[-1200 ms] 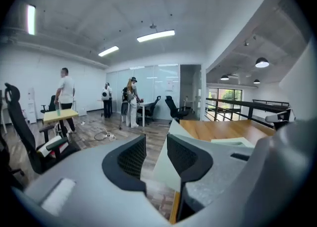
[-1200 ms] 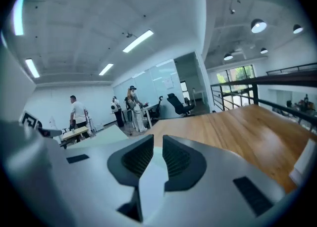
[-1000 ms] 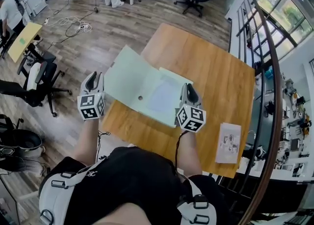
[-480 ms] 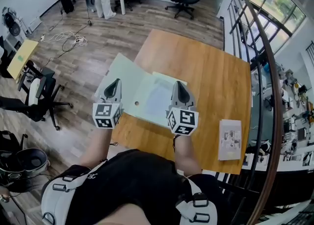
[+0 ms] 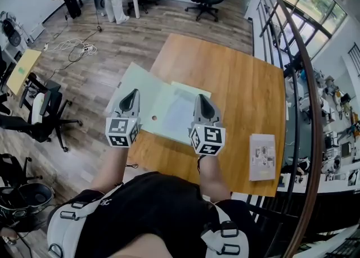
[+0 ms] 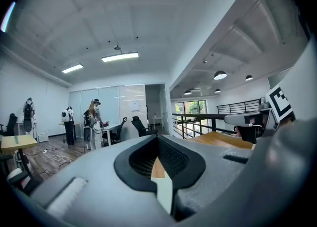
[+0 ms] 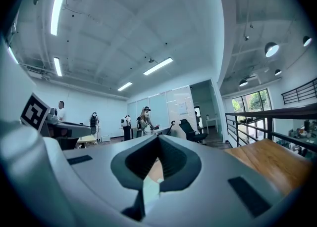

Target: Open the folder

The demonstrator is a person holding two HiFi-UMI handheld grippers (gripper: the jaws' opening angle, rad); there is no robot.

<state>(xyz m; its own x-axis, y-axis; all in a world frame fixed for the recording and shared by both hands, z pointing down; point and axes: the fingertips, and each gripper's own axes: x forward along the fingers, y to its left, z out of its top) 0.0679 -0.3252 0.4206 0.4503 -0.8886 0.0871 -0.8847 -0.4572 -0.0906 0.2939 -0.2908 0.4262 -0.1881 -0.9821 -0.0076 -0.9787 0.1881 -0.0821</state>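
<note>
left gripper (image 5: 131,93): held level, fingers clenched on left flap of pale green paper folder (image 5: 160,102) | folder: spread open, overhanging wooden table (image 5: 236,77) at near-left edge | right gripper (image 5: 201,98): held level, fingers clenched on right flap | white printed booklet (image 5: 262,157): print too small to be read

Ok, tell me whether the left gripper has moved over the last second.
Yes. The left gripper moved right, toward the table, onto the folder's edge.

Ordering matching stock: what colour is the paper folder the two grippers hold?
The paper folder is pale green; the head view shows it best.
</note>
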